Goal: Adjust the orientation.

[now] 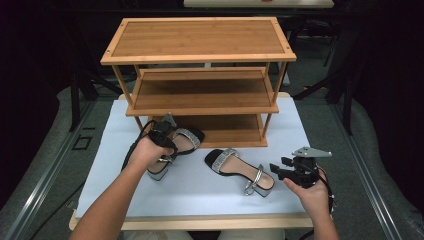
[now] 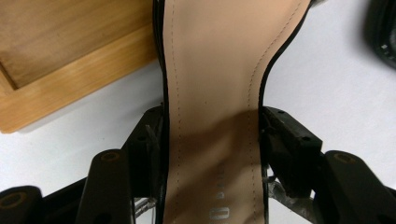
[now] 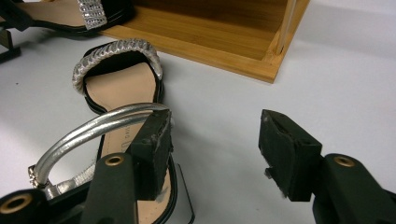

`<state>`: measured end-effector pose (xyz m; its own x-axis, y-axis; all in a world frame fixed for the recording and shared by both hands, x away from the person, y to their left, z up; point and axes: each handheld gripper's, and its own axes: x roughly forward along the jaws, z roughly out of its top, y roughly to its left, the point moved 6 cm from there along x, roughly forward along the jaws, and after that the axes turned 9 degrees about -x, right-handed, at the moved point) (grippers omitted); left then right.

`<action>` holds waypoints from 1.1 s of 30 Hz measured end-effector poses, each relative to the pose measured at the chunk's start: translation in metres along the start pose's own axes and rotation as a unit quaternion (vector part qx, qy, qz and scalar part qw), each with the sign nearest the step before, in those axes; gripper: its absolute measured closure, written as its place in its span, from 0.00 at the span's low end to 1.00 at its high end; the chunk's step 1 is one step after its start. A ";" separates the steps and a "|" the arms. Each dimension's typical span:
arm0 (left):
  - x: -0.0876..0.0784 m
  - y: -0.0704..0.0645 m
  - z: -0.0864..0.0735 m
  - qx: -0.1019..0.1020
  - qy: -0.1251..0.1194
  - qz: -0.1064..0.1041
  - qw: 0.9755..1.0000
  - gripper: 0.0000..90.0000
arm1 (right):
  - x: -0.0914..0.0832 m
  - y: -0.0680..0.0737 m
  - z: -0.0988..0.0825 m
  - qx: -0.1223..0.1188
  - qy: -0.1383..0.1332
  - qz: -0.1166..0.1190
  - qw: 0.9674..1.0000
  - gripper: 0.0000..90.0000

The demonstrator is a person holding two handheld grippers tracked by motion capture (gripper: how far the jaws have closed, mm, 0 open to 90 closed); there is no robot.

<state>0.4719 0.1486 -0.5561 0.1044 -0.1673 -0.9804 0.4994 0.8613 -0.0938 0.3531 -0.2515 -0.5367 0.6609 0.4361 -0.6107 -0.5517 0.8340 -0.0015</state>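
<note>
White covers the worktop [image 1: 200, 185], and a three-tier bamboo shoe rack [image 1: 200, 75] stands at its far side, with a dark room behind. Everything below is placed from that rack.

Just in front of the rack's bottom shelf, at its left end, lies a black heeled sandal with a glittering silver toe strap [image 1: 182, 140]. The person's left hand [image 1: 147, 152] comes in from the near edge on a bare forearm that slants up toward the rack, wrist bent so that the left gripper [image 2: 212, 140] points down along the shoe. In the left gripper view its jaws stand on either side of the tan insole at the waist of the sandal, right against its black edges, holding it.

The second matching black sandal with silver straps [image 1: 240, 170] lies further from the rack, toward the near middle of the worktop. To its right, well out from the rack's right leg, the right hand [image 1: 312, 190] rests low with the right gripper [image 3: 215, 149] aimed leftward at the shoe's heel. Its jaws are spread wide with nothing between them; the left one sits just by the silver ankle strap.
</note>
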 end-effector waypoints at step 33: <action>-0.055 0.008 -0.105 0.010 -0.086 -0.032 0.996 0.45 | 0.006 0.002 -0.002 0.000 0.008 0.001 1.000 0.47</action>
<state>0.3797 0.2147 -0.5208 0.2175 -0.3025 -0.9280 0.5260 0.8372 -0.1496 0.3543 -0.2478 -0.5419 0.6521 0.4315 -0.6233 -0.5528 0.8333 -0.0014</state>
